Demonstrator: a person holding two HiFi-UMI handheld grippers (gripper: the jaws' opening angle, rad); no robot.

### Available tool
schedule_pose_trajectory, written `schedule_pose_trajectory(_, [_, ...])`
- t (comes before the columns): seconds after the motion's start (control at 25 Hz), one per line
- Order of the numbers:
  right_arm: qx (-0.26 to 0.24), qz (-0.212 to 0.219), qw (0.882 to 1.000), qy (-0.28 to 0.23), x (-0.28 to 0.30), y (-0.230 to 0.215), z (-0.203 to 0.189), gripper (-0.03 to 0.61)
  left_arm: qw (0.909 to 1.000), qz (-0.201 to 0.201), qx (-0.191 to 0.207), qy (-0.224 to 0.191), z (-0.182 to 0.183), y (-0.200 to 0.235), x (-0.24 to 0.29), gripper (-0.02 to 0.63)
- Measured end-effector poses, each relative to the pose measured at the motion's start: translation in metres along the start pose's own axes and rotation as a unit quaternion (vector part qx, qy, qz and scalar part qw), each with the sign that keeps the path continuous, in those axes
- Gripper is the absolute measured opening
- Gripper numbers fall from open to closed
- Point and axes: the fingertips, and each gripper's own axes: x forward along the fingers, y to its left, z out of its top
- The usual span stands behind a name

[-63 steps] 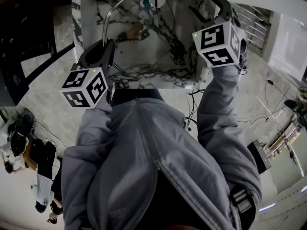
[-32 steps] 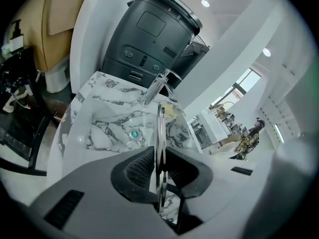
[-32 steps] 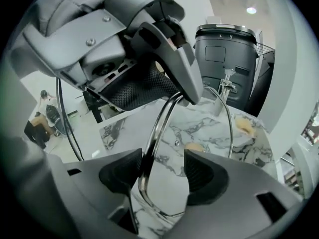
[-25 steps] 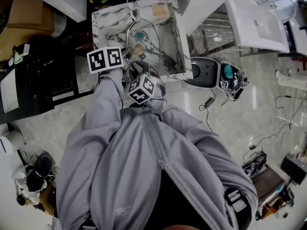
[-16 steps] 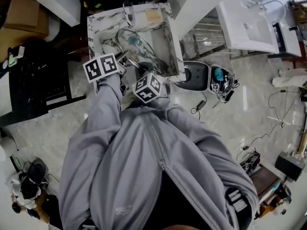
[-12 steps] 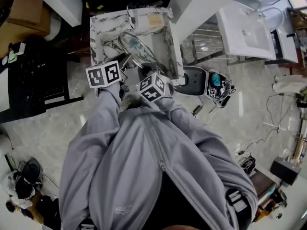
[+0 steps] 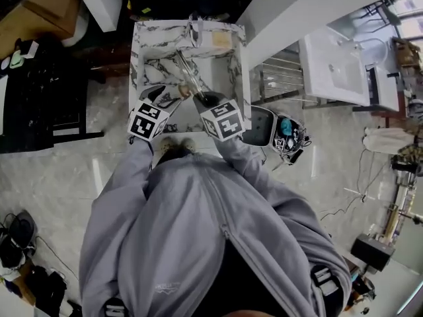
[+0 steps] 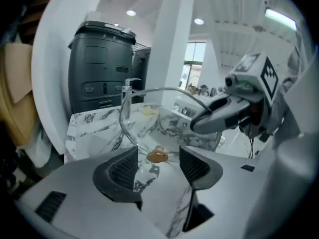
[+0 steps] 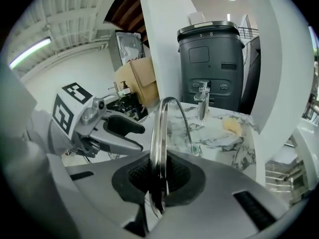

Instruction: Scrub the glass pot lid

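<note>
Bright, even light is cast by ceiling lamps (image 8: pixel 199 21) above the sink (image 8: pixel 94 126). Glare streaks are seen on the floor (image 7: pixel 99 177) beside the sink. A glint is carried by the lid (image 9: pixel 158 133). Edges are bent and darkened in both gripper views.

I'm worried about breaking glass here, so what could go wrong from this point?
1. The right gripper pinches the lid by its thin rim alone; it could slip and hit the marble sink.
2. The left gripper has just been opening and its pads grip nothing, so nothing else steadies the lid.
</note>
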Motion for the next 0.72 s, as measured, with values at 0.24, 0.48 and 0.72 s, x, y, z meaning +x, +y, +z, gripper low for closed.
schedule_pose_trajectory(0.24, [0.041,0.033,0.999,-0.004,0.002,0.006,0.005,0.043,0.9842,-0.011,0.153,0.088,-0.023,-0.001,0.029,0.282])
schedule_pose_trajectory(0.48, [0.07,0.059,0.996,-0.004,0.002,0.003,0.012,0.044,0.9545,-0.009,0.263,0.14,-0.036,0.005,0.055,0.291])
schedule_pose_trajectory(0.72, [0.125,0.103,0.987,-0.01,0.008,-0.004,0.02,0.044,0.9414,-0.013,0.302,0.15,-0.043,0.013,0.076,0.291])
